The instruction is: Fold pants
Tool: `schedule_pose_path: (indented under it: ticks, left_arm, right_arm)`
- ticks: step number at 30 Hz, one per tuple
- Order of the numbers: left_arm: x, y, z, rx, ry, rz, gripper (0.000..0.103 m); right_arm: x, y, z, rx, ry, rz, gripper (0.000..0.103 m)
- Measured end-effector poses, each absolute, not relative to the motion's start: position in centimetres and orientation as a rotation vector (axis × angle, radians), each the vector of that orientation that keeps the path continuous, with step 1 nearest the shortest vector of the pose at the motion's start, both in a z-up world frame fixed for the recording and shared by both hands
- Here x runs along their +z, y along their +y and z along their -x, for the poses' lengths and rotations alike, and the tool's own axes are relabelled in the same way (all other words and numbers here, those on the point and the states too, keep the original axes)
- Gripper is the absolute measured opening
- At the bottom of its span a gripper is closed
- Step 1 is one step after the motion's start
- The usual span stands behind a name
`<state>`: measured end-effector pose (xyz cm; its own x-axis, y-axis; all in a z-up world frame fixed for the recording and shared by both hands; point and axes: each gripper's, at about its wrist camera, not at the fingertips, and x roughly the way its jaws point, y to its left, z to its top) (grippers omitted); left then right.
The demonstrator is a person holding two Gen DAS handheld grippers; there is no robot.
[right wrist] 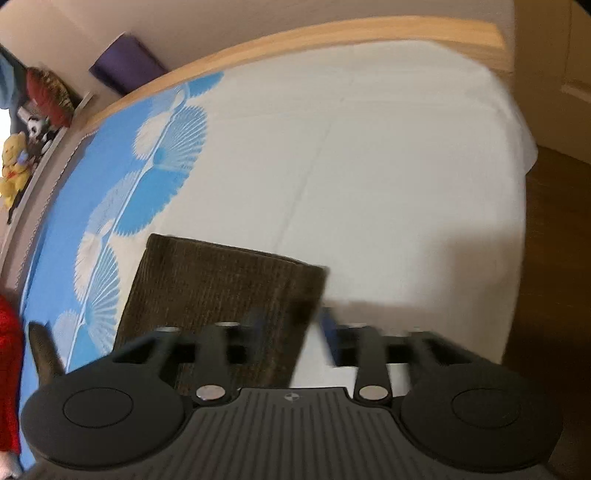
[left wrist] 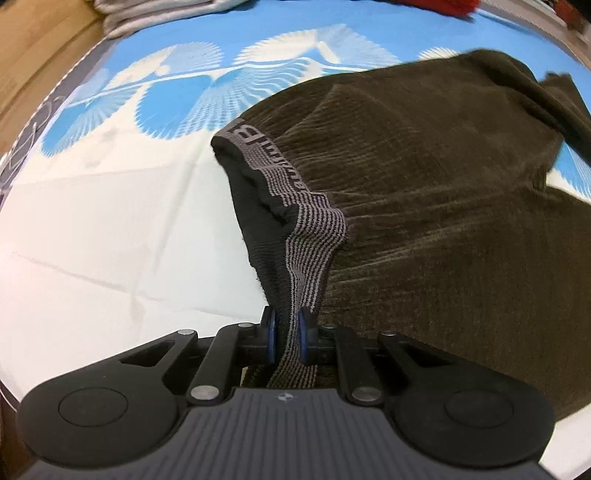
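Dark brown corduroy pants (left wrist: 424,192) lie on a bed with a white and blue patterned sheet (left wrist: 92,229). Their grey striped elastic waistband (left wrist: 310,254) is lifted on the left. My left gripper (left wrist: 287,334) is shut on the waistband, which runs between its blue pads (left wrist: 270,338). In the right wrist view a leg end of the pants (right wrist: 221,291) lies flat on the sheet (right wrist: 369,184). My right gripper (right wrist: 291,328) is open over its right edge, one blurred finger over the cloth, the other over the white sheet.
Folded grey cloth (left wrist: 147,14) and a red item (left wrist: 439,7) lie at the far edge of the bed. A wooden bed frame (right wrist: 332,35) runs behind. A shelf with plush toys (right wrist: 14,166) stands at the left. Wooden floor (right wrist: 554,258) is at the right.
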<state>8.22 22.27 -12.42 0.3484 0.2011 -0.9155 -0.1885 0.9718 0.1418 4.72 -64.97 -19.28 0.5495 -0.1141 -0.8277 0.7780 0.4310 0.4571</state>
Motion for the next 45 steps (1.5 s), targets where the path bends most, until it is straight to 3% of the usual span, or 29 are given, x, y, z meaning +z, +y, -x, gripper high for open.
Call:
schedule_pose_path:
  ticks: [5, 6, 7, 8, 9, 10, 11, 14, 20, 24, 27, 29, 32, 34, 40, 42, 44, 45]
  left_arm:
    - [-12.6, 22.9, -8.6, 0.254, 1.205, 0.043, 0.022]
    - [-12.9, 23.0, -8.8, 0.253, 1.219, 0.065, 0.033]
    - [-13.3, 23.1, -8.9, 0.246, 1.248, 0.09, 0.037]
    - [-13.9, 23.0, -9.2, 0.236, 1.269, 0.094, 0.038]
    - [-14.1, 22.6, -9.3, 0.236, 1.275, 0.064, 0.038]
    - [-14.3, 22.2, -9.4, 0.237, 1.277, 0.029, 0.037]
    - [-14.4, 22.0, -9.6, 0.239, 1.278, 0.002, 0.02]
    - [-13.9, 21.5, -9.6, 0.223, 1.256, 0.022, 0.012]
    - [-12.1, 17.4, -9.5, 0.086, 1.152, -0.076, 0.01]
    - [-12.9, 18.7, -8.8, 0.143, 1.253, -0.087, 0.01]
    - [-12.6, 20.3, -8.0, 0.187, 1.282, -0.089, 0.01]
    - [-12.5, 21.0, -7.8, 0.197, 1.288, -0.072, 0.011]
    - [-11.7, 21.7, -7.9, 0.203, 1.264, -0.031, 0.018]
    - [-10.1, 21.9, -7.7, 0.251, 1.185, -0.017, 0.029]
    - [-8.0, 18.6, -9.0, 0.07, 1.025, 0.005, 0.03]
    - [-10.6, 17.3, -10.2, 0.058, 1.123, -0.055, 0.03]
    - [-15.2, 16.9, -10.6, 0.083, 1.388, -0.079, 0.029]
    - [-15.3, 16.5, -10.4, 0.072, 1.378, -0.11, 0.028]
  right_arm:
    - [-21.3, -64.6, -7.2, -0.646, 0.939, -0.974, 0.054]
    - [-21.1, -64.1, -7.5, -0.655, 0.932, -0.95, 0.053]
    - [-21.0, -63.8, -7.9, -0.662, 0.918, -0.917, 0.045]
    - [-21.0, -63.6, -8.5, -0.658, 0.917, -0.889, 0.02]
    - [-21.0, -63.5, -8.5, -0.654, 0.928, -0.87, 0.011]
    - [-21.0, -63.5, -8.6, -0.655, 0.93, -0.86, 0.011]
    - [-20.9, -63.5, -8.7, -0.655, 0.929, -0.853, 0.009]
    - [-19.1, -64.0, -7.6, -0.693, 0.873, -0.819, 0.007]
    - [-18.2, -66.5, -2.9, -0.959, 0.838, -0.83, 0.007]
    - [-19.3, -66.7, -3.0, -0.844, 0.88, -0.825, 0.01]
    - [-18.9, -66.2, -3.8, -0.701, 0.871, -0.805, 0.018]
    - [-19.4, -65.2, -5.0, -0.629, 0.934, -0.748, 0.03]
    - [-19.5, -64.4, -5.9, -0.67, 0.99, -0.659, 0.029]
    - [-18.4, -64.3, -5.8, -0.808, 0.96, -0.596, 0.029]
    - [-14.1, -61.0, -6.0, -0.905, 0.714, -0.565, 0.035]
    - [-13.0, -59.2, -7.0, -0.788, 0.653, -0.589, 0.035]
    - [-12.1, -57.3, -9.0, -0.665, 0.622, -0.588, 0.039]
    - [-11.9, -56.0, -10.0, -0.573, 0.614, -0.599, 0.039]
